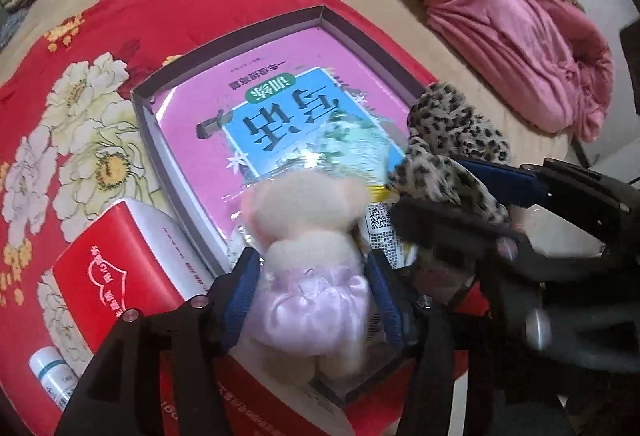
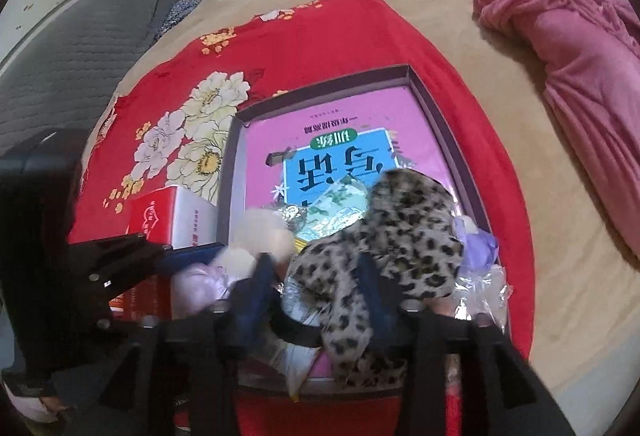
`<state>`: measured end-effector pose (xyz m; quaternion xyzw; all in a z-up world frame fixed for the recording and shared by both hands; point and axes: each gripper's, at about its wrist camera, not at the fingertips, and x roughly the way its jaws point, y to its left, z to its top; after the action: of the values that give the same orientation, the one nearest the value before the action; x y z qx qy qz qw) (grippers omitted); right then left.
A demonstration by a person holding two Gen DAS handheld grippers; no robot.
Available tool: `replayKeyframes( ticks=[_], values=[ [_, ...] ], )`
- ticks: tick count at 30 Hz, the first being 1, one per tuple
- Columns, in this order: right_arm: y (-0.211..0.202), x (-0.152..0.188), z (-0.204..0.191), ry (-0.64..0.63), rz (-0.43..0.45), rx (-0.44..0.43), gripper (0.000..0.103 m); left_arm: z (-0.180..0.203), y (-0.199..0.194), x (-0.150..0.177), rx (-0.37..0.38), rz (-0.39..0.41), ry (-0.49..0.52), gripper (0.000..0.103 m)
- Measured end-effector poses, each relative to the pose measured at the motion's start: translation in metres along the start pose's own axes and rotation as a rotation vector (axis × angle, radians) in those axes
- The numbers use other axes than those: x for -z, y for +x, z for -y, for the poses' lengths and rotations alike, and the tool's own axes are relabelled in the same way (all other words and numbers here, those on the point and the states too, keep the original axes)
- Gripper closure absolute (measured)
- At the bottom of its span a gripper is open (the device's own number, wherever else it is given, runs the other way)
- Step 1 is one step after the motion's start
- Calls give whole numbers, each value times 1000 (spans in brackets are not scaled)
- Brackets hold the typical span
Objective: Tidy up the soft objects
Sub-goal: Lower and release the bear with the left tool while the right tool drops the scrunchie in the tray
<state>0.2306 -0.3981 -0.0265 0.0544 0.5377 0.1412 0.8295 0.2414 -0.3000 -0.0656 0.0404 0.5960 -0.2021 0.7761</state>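
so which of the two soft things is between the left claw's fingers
The plush doll in the lilac skirt, sitting between the left claw. The leopard scarf is the other one, by the right claw.

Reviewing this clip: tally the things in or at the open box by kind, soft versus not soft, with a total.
Soft: 2 (plush toy in a lilac dress, leopard-print cloth)
Printed or packaged flat items: 2 (pink book, crinkly green-printed packet)
Boxes beside the open box: 1 (red and white carton)
Total: 5
Anything buried under the cloth is not counted.
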Motion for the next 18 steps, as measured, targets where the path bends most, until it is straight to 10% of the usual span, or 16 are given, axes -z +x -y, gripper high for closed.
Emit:
replayKeyframes(
  ticks=[18],
  values=[
    [-67,2,9,38,140,69,45,4,-37,7,5,91,11,30]
  ],
)
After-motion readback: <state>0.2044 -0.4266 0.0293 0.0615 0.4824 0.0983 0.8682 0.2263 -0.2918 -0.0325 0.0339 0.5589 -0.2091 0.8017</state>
